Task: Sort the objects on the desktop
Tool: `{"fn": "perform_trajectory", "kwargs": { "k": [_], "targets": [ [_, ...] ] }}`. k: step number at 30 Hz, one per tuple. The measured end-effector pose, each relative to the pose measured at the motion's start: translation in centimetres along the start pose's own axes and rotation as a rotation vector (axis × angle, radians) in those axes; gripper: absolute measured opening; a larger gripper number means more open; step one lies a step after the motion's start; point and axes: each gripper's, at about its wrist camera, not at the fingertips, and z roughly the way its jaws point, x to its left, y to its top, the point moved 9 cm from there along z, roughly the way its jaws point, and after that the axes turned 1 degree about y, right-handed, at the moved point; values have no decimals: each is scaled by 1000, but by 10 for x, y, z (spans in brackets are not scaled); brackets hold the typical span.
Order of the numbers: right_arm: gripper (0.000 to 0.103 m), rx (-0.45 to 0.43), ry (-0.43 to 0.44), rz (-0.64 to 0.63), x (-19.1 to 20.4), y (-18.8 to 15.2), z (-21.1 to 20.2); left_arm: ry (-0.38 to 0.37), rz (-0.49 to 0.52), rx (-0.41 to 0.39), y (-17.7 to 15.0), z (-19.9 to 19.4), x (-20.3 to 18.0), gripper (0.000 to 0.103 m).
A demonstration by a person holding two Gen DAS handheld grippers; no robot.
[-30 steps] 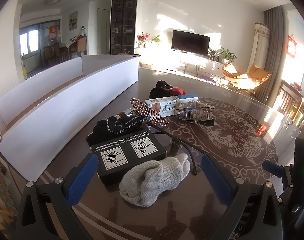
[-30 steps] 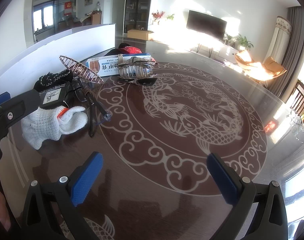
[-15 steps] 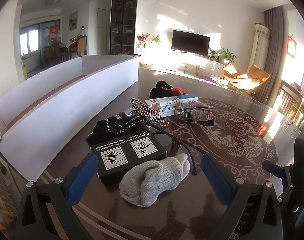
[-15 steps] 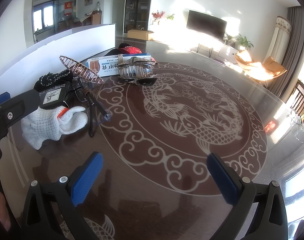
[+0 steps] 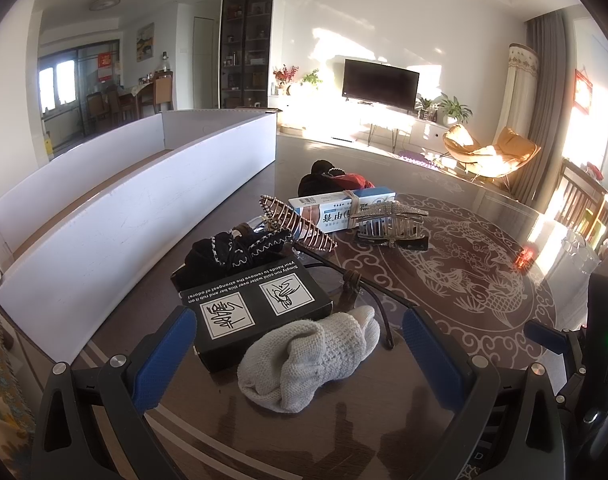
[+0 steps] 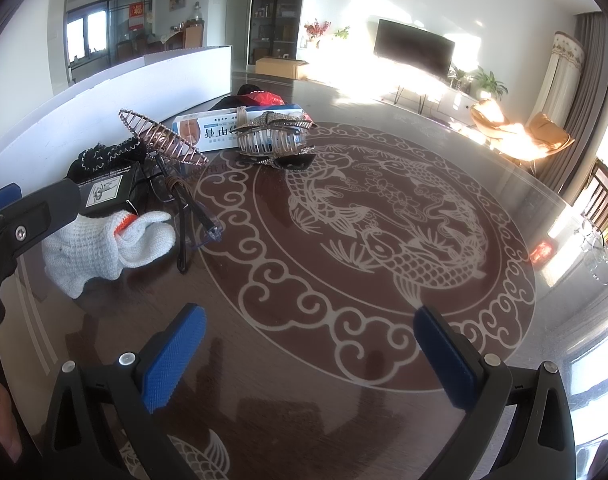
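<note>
— Left wrist view? — The left gripper (image 5: 295,348) gapes wide, empty, around a white glove (image 5: 310,362) that hides part of the black box (image 5: 255,304).
— Right wrist view? — The right gripper (image 6: 310,358) is wide open over bare counter (image 6: 344,380); the glove (image 6: 103,244) lies left, partly behind the other gripper.

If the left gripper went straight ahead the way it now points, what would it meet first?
Most likely the white knitted glove, which lies on the table just ahead, between the open left gripper's fingers. The black box sits just behind and to the left; exact depth is uncertain.
</note>
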Motion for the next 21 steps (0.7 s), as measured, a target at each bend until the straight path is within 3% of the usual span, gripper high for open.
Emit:
{"fn": "perform_trajectory", "kwargs": {
  "k": [21],
  "targets": [
    [103,0,0,0,0,0,0,1,-5,-6,1,-2,1,103]
  ]
}}
